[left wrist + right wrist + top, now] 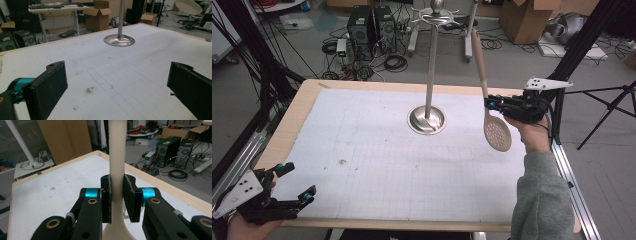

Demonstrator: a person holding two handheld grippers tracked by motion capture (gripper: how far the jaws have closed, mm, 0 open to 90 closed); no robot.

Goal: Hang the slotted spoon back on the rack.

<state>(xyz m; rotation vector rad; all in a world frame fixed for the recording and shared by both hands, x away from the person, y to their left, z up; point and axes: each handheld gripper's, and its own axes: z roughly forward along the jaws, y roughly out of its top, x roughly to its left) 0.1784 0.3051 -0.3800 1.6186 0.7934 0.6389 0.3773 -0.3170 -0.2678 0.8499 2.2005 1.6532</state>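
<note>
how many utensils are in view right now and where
1: a beige slotted spoon, clamped by its handle in the right gripper, hanging bowl-down above the table's right side, beside the metal stand. None hangs on the stand's hooks.

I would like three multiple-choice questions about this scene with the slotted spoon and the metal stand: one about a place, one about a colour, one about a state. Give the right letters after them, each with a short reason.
1. Where does the base of the metal stand rest?
A. near the middle of the white mat
B. on the floor
C. on the bare wooden edge

2. What colour is the slotted spoon?
A. red
B. cream
C. black

3. How does the right gripper stand?
A. open above the table
B. lying on the mat
C. shut on the spoon's handle

Answers:
1 A, the round base sits on the white mat, far from its edges.
2 B, the bowl and the handle are both pale cream.
3 C, in the right gripper view both jaws press on the handle, and the spoon hangs bowl down.
</note>
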